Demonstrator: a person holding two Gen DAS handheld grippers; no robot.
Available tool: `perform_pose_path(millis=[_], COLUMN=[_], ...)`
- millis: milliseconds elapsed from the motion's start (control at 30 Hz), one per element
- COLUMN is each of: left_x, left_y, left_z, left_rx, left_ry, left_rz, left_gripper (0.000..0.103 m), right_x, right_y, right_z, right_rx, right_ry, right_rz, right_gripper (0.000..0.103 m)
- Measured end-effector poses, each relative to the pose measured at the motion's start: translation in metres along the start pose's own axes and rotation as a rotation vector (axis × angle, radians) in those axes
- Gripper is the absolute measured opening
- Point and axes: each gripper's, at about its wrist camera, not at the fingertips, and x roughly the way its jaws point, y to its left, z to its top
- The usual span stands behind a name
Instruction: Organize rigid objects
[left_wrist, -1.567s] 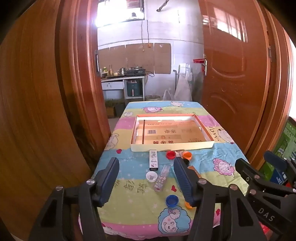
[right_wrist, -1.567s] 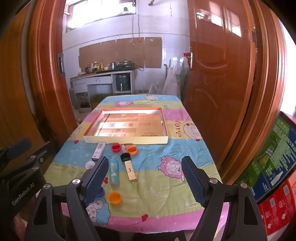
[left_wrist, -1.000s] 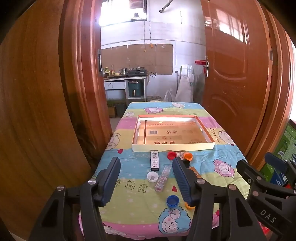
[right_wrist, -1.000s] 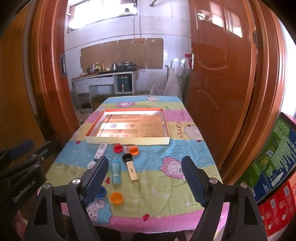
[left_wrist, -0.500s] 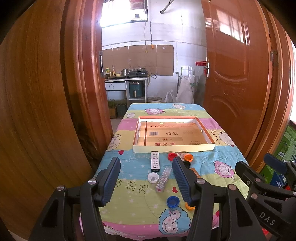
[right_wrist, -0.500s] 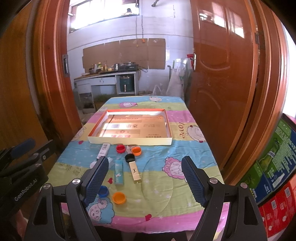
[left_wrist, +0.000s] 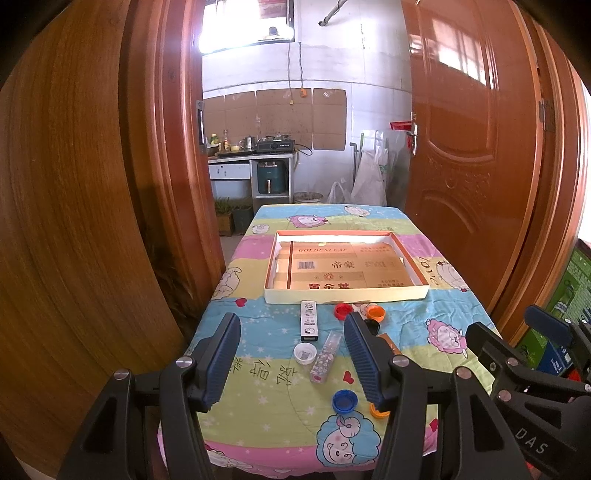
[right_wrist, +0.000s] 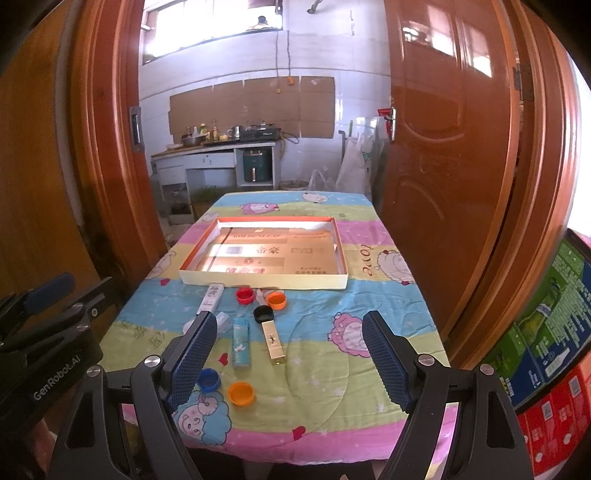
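Note:
A shallow cardboard box lid (left_wrist: 424, 291) (right_wrist: 264, 282) lies flat in the middle of the table. In front of it are scattered small items: a white slim box (left_wrist: 308, 319) (right_wrist: 211, 295), red cap (left_wrist: 342, 310) (right_wrist: 245, 295), orange cap (left_wrist: 376, 312) (right_wrist: 276, 299), black cap (right_wrist: 263, 313), teal box (right_wrist: 241, 343), gold bar (right_wrist: 273, 341), clear patterned box (left_wrist: 325, 356), white cap (left_wrist: 305, 352), blue cap (left_wrist: 344, 401) (right_wrist: 208, 379) and a near orange cap (right_wrist: 241, 393). My left gripper (left_wrist: 291, 354) and right gripper (right_wrist: 286, 354) both hang open and empty above the table's near edge.
The table wears a pastel cartoon-sheep cloth (left_wrist: 266, 398) (right_wrist: 369, 295). Wooden doors (left_wrist: 469, 158) (right_wrist: 447, 158) flank it on both sides. Stacked colourful cartons (right_wrist: 550, 354) stand at the right. A kitchen counter (right_wrist: 214, 158) sits beyond the table's far end.
Both grippers have drawn back and risen slightly, so the table looks a little farther away. Nothing on the table has moved, and both stay open.

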Motion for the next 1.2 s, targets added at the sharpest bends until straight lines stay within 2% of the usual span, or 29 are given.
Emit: perform_pose_path(millis=[1200], left_x=[0.010], left_y=[0.002], left_z=[-0.001], left_rx=[0.000], left_ry=[0.027], left_rz=[-0.007], left_gripper=[0.059], right_x=[0.005], right_y=[-0.001], right_z=[-0.004], right_rx=[0.011], right_ry=[0.018], right_rz=[0.009], right_gripper=[0.082])
